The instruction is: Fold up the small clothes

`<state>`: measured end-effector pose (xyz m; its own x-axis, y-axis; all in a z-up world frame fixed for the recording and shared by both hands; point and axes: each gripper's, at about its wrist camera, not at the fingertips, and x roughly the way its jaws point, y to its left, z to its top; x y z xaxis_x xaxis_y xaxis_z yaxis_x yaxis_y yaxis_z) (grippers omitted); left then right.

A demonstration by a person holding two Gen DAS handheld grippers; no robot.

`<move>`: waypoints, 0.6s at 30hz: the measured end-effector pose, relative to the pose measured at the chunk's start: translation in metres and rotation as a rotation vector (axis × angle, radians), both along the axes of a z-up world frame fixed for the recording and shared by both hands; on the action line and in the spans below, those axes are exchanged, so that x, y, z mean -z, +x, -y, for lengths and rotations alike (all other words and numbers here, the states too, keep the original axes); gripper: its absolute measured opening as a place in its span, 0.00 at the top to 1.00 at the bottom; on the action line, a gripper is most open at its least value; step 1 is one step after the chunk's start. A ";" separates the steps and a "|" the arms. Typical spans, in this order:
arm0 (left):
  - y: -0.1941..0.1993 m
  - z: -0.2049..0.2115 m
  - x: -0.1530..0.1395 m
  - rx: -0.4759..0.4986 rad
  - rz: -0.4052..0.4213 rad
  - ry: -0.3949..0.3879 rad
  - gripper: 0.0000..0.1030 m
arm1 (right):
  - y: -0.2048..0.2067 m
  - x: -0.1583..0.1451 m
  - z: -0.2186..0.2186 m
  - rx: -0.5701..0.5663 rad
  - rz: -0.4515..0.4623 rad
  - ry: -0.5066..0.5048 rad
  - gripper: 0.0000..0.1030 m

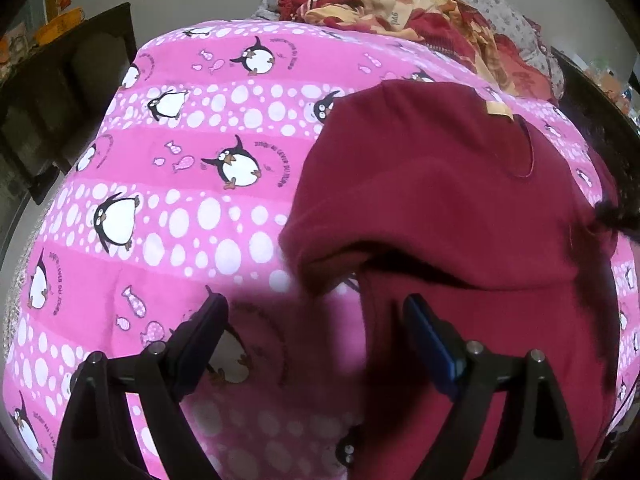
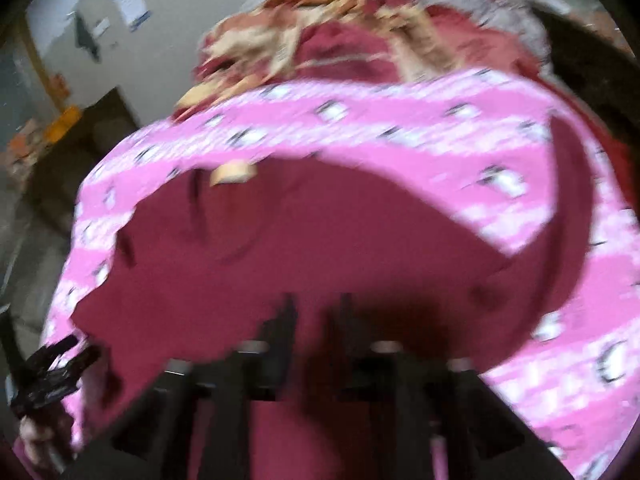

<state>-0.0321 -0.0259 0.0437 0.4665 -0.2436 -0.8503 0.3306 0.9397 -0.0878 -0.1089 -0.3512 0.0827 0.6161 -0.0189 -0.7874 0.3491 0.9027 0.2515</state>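
A maroon garment [image 1: 448, 200] lies on a pink penguin-print sheet [image 1: 180, 200], its beige neck tag [image 1: 498, 110] at the far side. Its near part is doubled over in a thick fold. My left gripper [image 1: 316, 310] hovers low with its jaws wide open: the left finger over the sheet, the right finger over the maroon cloth, nothing pinched. The right wrist view is blurred. There my right gripper [image 2: 315, 322] stands over the maroon garment [image 2: 320, 248] with its fingers close together; whether cloth is pinched is unclear. The left gripper [image 2: 52, 372] shows at that view's lower left, held by a hand.
A heap of red and cream clothes [image 1: 400, 8] lies at the back on a grey-patterned cover; the same heap of clothes [image 2: 340, 40] shows in the right wrist view. Dark furniture [image 1: 60, 100] stands left of the bed, with a white wall behind.
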 end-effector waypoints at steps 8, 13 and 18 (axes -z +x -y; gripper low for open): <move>-0.002 -0.012 -0.002 -0.034 -0.007 -0.019 0.14 | 0.041 0.049 -0.053 -0.106 -0.110 -0.149 0.83; -0.002 -0.016 0.006 -0.040 -0.021 0.000 0.14 | 0.012 -0.001 -0.030 -0.067 -0.023 -0.225 0.95; 0.002 -0.016 0.016 -0.049 -0.056 -0.022 0.14 | -0.017 -0.032 0.032 0.126 -0.021 -0.269 0.95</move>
